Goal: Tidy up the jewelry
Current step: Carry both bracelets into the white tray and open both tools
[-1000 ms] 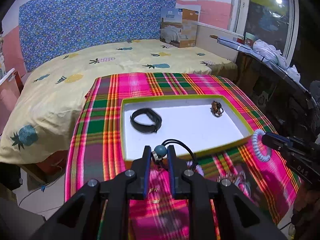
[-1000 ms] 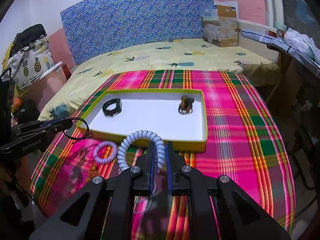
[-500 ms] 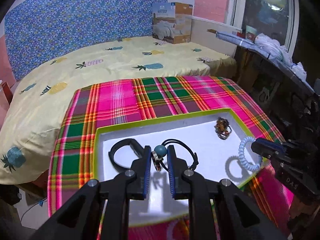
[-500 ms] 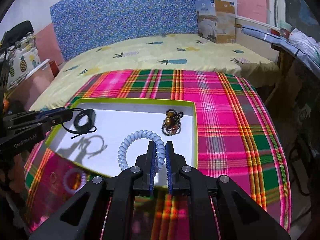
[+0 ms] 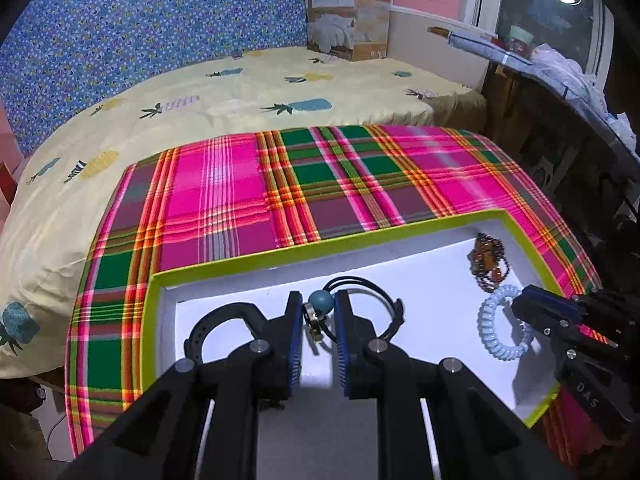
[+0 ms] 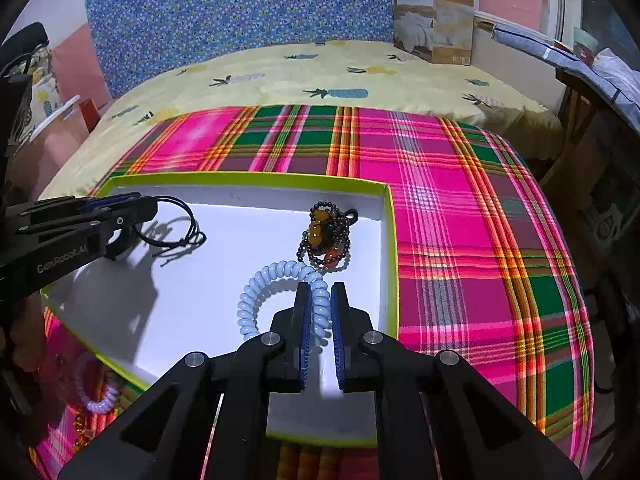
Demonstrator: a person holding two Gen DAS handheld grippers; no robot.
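Observation:
A white tray with a green rim (image 5: 360,236) (image 6: 248,178) lies on the plaid cloth. My left gripper (image 5: 318,308) is shut on a black cord bracelet with a teal bead (image 5: 321,302), held over the tray's left part; the cord (image 6: 176,224) shows in the right wrist view beside that gripper (image 6: 136,206). My right gripper (image 6: 319,300) is shut on a pale blue coil bracelet (image 6: 276,280) (image 5: 496,320) over the tray's right part. A dark bead bracelet with amber stones (image 6: 326,240) (image 5: 488,260) lies in the tray's far right corner. A black band (image 5: 216,324) lies in the tray at left.
A lilac coil bracelet (image 6: 96,388) and small gold pieces (image 6: 82,428) lie on the plaid cloth (image 6: 460,216) in front of the tray. Orange beads (image 6: 304,460) show under my right gripper. The bed (image 5: 240,92) and a cardboard box (image 5: 348,16) are behind.
Both grippers have moved forward from the cloth in front of the tray to over the tray, each still holding its bracelet, and lower toward the tray floor.

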